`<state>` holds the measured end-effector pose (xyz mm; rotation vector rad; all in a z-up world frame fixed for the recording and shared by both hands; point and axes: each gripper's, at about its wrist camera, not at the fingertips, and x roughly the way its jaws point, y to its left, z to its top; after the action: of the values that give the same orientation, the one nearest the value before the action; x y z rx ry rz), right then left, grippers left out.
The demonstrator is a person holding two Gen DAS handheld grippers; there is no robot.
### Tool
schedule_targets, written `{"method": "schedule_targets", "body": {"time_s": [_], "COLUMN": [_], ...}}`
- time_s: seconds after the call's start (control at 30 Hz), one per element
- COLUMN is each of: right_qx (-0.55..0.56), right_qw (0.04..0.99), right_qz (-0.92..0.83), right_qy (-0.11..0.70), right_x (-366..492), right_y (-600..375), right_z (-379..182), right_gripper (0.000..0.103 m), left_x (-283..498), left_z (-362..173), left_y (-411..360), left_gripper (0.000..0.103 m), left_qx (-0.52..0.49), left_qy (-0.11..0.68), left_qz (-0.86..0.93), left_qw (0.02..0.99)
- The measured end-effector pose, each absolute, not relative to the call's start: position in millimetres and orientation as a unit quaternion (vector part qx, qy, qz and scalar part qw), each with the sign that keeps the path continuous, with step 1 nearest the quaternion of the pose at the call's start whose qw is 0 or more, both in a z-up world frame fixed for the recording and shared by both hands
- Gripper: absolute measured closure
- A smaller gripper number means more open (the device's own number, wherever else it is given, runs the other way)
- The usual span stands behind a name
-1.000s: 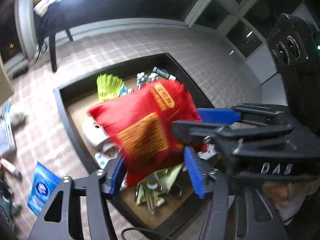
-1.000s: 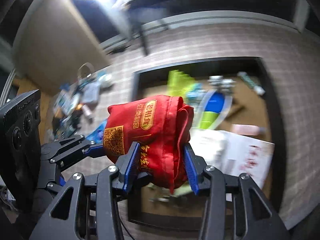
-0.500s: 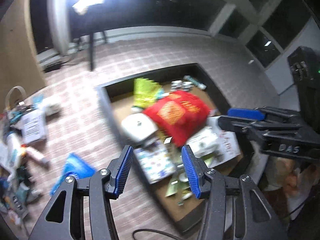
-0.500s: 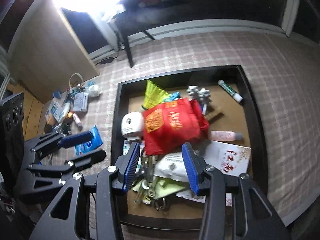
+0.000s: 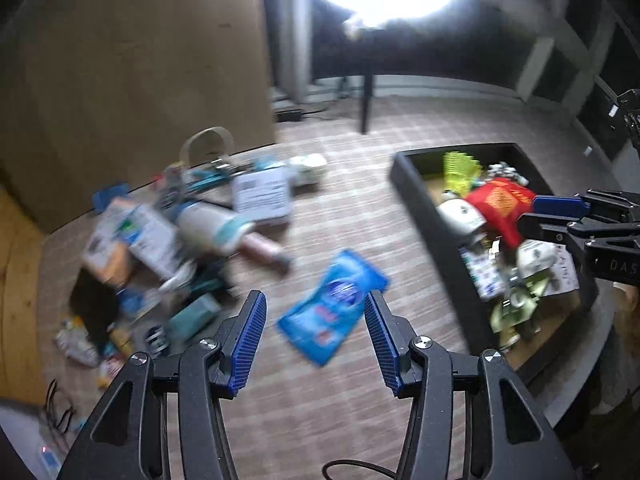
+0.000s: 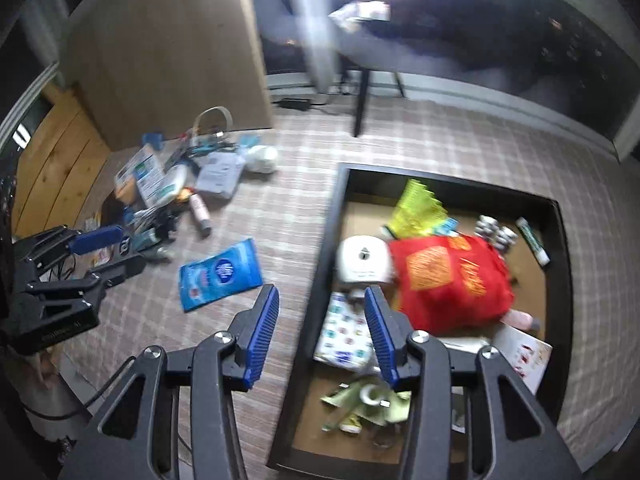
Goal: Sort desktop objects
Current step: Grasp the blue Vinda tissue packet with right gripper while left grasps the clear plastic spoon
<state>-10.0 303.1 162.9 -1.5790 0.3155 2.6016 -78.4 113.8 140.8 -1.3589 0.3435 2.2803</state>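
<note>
A red cloth bag point(image 6: 452, 284) lies in the black tray point(image 6: 329, 216) on top of other items. The same red bag point(image 5: 500, 204) and tray point(image 5: 416, 196) show at the right of the left wrist view. My left gripper point(image 5: 316, 334) is open and empty above a blue wipes packet point(image 5: 334, 306) on the checked cloth. My right gripper point(image 6: 320, 322) is open and empty over the tray's left wall. The blue packet point(image 6: 220, 274) lies left of the tray. A heap of bottles, boxes and cables point(image 6: 176, 184) lies at the far left.
The tray also holds a white dispenser point(image 6: 364, 260), a yellow-green comb-like item point(image 6: 420, 204), a green-white tube point(image 6: 532, 240), papers and several small things. A pink bottle point(image 6: 199, 214) lies loose on the cloth. A brown cabinet point(image 6: 168, 52) stands behind the heap; a table leg point(image 6: 360, 100) beyond.
Both grippers held the red bag a second ago; it now lies in the tray. Both have opened away from it, the left swinging left over the blue packet, the right to the tray's left wall.
</note>
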Motion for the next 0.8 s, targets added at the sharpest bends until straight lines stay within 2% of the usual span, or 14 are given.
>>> {"method": "schedule_targets", "body": {"time_s": [0.2, 0.47, 0.8], "right_qx": [-0.514, -0.534, -0.566], "right_qw": [0.003, -0.043, -0.089], "right_qz": [0.853, 0.841, 0.818], "right_qy": [0.089, 0.078, 0.046], "right_x": [-29.9, -55.1, -82.4], "right_y": [261.9, 217.6, 172.4], "right_z": [159.9, 138.0, 109.6], "right_gripper": [0.059, 0.059, 0.059], "left_x": [-85.9, -103.4, -103.4], "left_z": [129.1, 103.1, 74.0], "left_y": [49.1, -63.0, -80.6], "left_gripper": [0.054, 0.056, 0.055], "left_qx": [-0.511, -0.545, -0.565], "left_qy": [0.087, -0.008, -0.012], "left_qz": [0.834, 0.833, 0.817], "left_qw": [0.188, 0.097, 0.115]}}
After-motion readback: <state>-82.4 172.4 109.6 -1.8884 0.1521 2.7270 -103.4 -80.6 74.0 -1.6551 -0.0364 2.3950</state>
